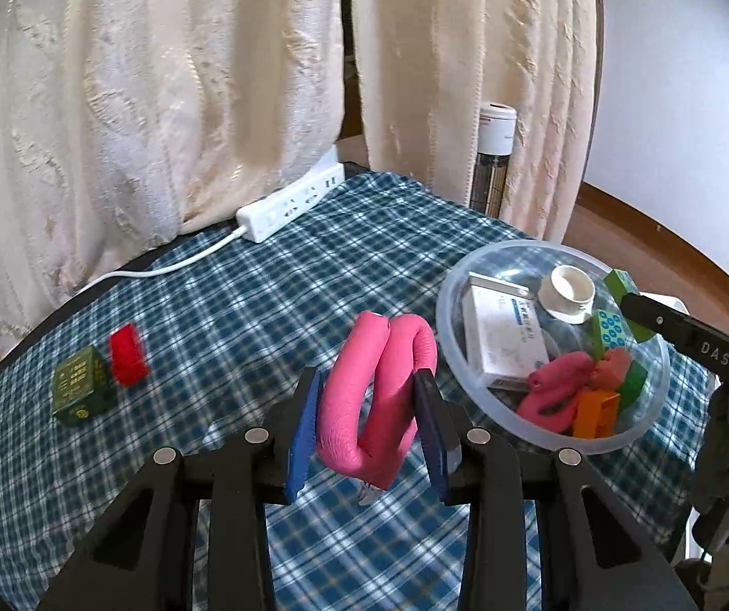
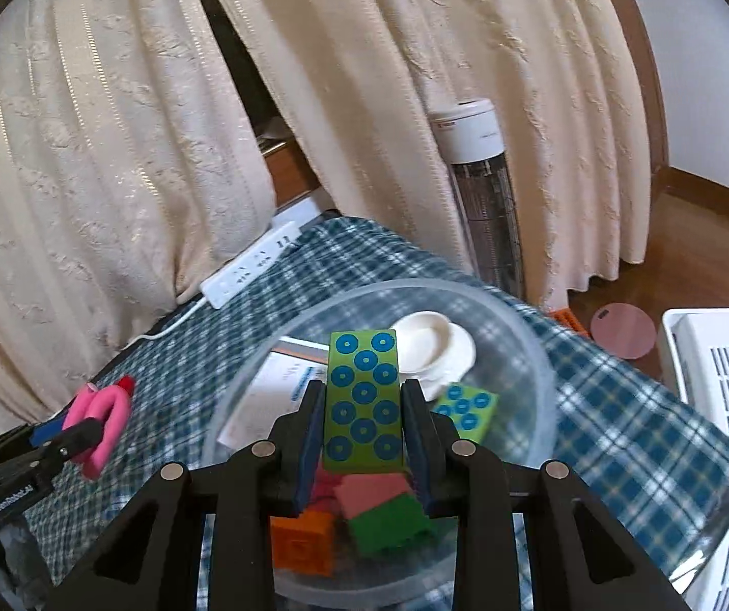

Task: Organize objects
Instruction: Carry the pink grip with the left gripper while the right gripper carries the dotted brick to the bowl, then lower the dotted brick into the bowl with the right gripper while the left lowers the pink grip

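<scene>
Nearest the right wrist camera, the right gripper pinches a green block with blue dots flat between its pads, held over the clear bowl. Below it lie an orange block, a plain green block, a second dotted block and a white cup.

On the other side, the left gripper squeezes a folded pink foam tube above the checked cloth, just beside the bowl's rim.

Farther off, a dark green box and a red block wait on the cloth, near the power strip.

Risks, as I judge them: a release from this height could make the block bounce off the pile and out, and the springy tube may unfold when freed. How full the bowl really is stays hard to read through the fisheye.
</scene>
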`<state>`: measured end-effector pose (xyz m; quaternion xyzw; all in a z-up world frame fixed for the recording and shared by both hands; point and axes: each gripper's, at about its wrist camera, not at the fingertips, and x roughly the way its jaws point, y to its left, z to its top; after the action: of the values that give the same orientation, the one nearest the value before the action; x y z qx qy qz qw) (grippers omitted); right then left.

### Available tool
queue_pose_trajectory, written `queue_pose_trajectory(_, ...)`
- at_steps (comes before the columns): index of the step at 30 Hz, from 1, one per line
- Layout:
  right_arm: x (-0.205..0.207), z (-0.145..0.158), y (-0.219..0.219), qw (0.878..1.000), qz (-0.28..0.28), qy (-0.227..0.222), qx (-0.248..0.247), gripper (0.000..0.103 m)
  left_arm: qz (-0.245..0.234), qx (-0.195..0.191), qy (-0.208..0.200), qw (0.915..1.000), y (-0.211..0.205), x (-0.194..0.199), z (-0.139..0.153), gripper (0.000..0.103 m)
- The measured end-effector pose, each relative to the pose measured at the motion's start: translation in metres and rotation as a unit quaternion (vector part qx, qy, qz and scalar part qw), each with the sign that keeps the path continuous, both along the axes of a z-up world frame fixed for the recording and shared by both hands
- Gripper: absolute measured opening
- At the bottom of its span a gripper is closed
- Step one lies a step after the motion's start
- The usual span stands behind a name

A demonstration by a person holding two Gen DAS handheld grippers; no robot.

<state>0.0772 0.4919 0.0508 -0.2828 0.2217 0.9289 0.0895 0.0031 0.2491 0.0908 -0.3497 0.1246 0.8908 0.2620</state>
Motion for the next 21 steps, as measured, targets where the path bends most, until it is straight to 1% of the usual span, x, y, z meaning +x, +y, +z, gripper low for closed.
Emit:
queue_pose_trajectory(7,0.002,-0.006,0.009,1.0,-0.018,-0.011,0.018,0.031,-0.013,-0.005,-0.005,0.9999,0.018,0.001,-0.002,0.038)
queue_pose_trajectory(21,0.001,-0.012,0.018,0.999,-0.024,-0.018,0.014,0.032,-0.039,-0.011,-0.02,0.999,0.052,-0.006,-0.01,0.038)
